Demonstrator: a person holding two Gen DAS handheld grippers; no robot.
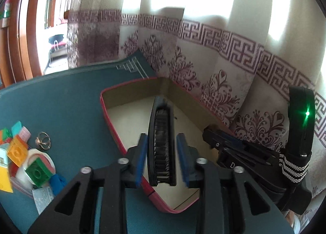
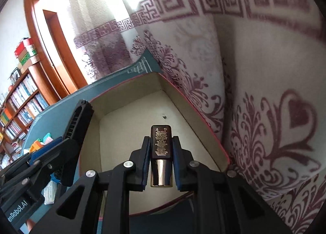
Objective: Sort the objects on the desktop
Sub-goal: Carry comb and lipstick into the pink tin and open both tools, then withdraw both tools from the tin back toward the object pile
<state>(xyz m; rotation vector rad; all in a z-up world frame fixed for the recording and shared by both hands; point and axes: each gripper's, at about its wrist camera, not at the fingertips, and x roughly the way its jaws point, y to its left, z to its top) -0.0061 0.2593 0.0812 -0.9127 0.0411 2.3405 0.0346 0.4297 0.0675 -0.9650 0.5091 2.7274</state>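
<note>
Teal cloth covers the table (image 1: 67,99), with a patterned curtain (image 1: 224,54) behind. At frame center sits a red-edged cardboard box (image 1: 114,124), its inside pale and flat. The left gripper (image 1: 161,152) tilts down over it; a black comb (image 1: 162,146) with fine teeth stands between the blue ribbed pads (image 1: 142,152), with gaps on both sides, so the jaws are let go. The right gripper (image 2: 161,158) tilts down too; a dark tube (image 2: 161,152) with a shiny gold end sits between its pads, but I cannot tell if they squeeze it. Bright plastic blocks (image 1: 18,150) lie at lower left.
</note>
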